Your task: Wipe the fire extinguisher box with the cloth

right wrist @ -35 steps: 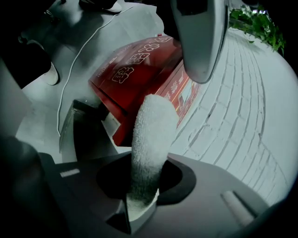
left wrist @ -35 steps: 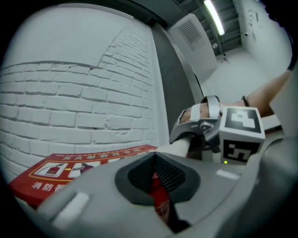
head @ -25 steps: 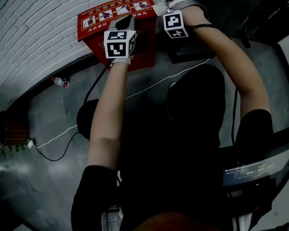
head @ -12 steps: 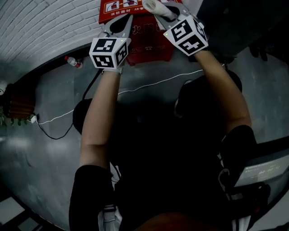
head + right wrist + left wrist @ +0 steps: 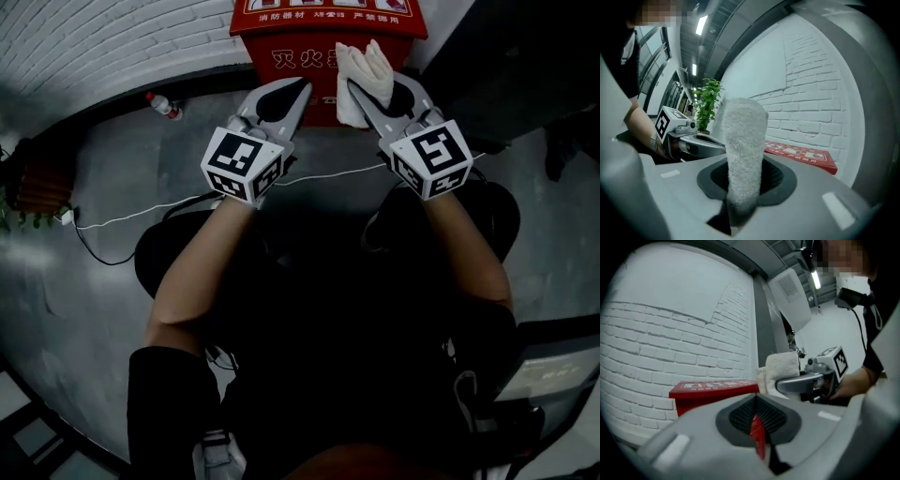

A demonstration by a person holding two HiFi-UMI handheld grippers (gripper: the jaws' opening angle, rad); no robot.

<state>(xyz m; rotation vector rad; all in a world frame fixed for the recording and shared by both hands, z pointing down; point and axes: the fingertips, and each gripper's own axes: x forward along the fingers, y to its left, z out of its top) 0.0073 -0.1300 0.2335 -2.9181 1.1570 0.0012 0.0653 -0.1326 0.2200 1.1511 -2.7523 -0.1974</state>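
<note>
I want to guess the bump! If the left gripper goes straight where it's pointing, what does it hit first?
Probably the red fire extinguisher box. The left gripper has its jaws together, and they aim at the box's front face with nothing showing in between. The pictures don't settle how far off the box is.

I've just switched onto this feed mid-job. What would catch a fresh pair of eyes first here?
The bright red fire extinguisher box against the white brick wall stands out first, at the top of the head view. Next comes the white cloth, sticking up from the right gripper, whose fingers are shut on it in front of the box. The left gripper beside it holds nothing, its fingers together.
</note>
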